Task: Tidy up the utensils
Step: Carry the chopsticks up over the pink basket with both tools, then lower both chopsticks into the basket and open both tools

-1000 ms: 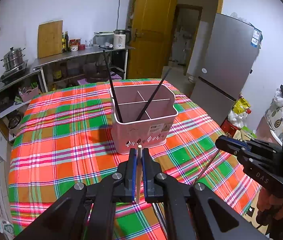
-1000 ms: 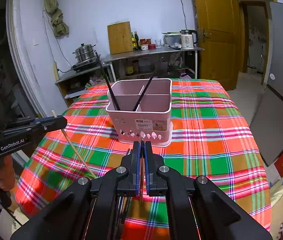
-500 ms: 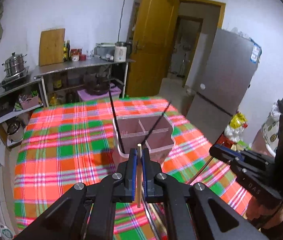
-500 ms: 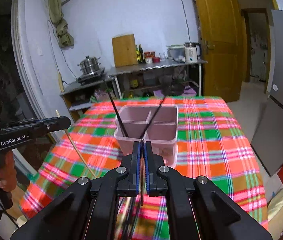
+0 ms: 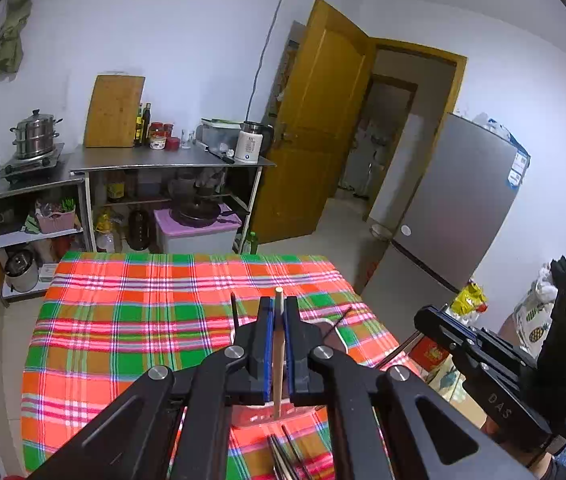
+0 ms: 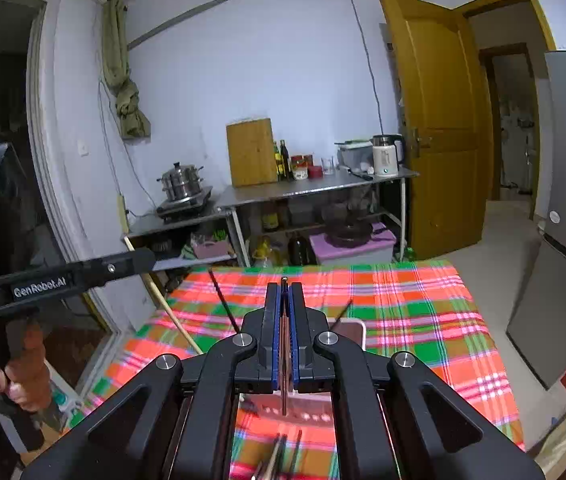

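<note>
- The left claw (image 5: 278, 312) is closed on a pale wooden chopstick (image 5: 279, 360), which stands nearly upright between the blue pads, its tip poking out above them.
- Seen from the right wrist, that same pale chopstick (image 6: 171, 312) slants down from the left claw (image 6: 139, 258) toward the edge of the tabletop (image 6: 423, 312).
- The right claw (image 6: 284, 292) is pinched on a dark reddish-brown chopstick (image 6: 284, 360); its blue pads stand almost touching, with the stick's thin edge between them.
- From the left wrist the right claw (image 5: 423, 316) shows at the right, beyond the tabletop's (image 5: 123, 320) edge, with a thin dark stick slanting down from it.
- A pink holder (image 6: 347, 330) stands on the checked cloth, mostly hidden behind each claw; only a piece of its rim and its lower wall with cut-out holes (image 5: 251, 416) show.
- Two black chopsticks stand in the holder: one (image 5: 235, 312) leans left, the other (image 5: 339, 320) leans right. Which compartments they sit in is hidden.
- More dark chopsticks (image 5: 283, 456) lie on the cloth in front of the holder, at the bottom edge of both views.
- A hand (image 6: 23, 376) grips the left tool's handle at the left of the right-wrist view.
- Behind the tabletop are a steel counter with a kettle (image 5: 249, 146) and a cutting board (image 5: 114, 111), a yellow door (image 5: 315, 136) and a grey fridge (image 5: 451, 208).
</note>
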The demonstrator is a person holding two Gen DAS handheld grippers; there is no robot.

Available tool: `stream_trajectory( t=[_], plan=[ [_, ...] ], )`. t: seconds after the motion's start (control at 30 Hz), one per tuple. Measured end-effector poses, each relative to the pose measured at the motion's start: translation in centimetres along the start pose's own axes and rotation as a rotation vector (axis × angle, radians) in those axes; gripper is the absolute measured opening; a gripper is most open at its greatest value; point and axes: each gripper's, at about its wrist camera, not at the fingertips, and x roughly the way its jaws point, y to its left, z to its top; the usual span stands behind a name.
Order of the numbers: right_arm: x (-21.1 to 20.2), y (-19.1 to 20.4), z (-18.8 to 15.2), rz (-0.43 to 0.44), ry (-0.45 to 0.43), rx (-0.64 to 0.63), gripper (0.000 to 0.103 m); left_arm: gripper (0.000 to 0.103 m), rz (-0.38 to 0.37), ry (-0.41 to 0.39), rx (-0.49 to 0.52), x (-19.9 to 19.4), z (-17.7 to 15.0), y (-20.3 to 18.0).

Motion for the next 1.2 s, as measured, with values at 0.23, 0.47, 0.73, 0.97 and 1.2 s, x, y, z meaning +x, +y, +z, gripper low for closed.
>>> stream_trajectory(
  t=[0.23, 0.47, 0.73, 0.97, 1.2],
  plan=[
    [2.3, -0.4, 0.5, 0.0, -0.011, 0.019, 0.004, 0.005, 0.017, -0.009, -0.02, 2.3, 0.8, 1.2],
    [4.9, -1.2, -0.6, -0.001, 0.023, 0.037, 0.004, 0.005, 0.03, 0.023, -0.04, 5.1, -0.3, 2.6],
    [7.3, -2.0, -2.9, -0.004, 0.097, 0.051, 0.004, 0.005, 0.053, 0.078, -0.034, 8.0, -2.8, 3.8],
    [8.8, -2.2, -4.1, 0.009, 0.156, 0.064, 0.004, 0.005, 0.055, 0.088, -0.021, 8.4, -3.7, 4.1],
    [8.0, -2.2, -3.6, -0.006, 0.134, 0.051, 0.012, 0.007, 0.071, 0.058, 0.007, 7.2, -3.2, 3.4]
  ],
)
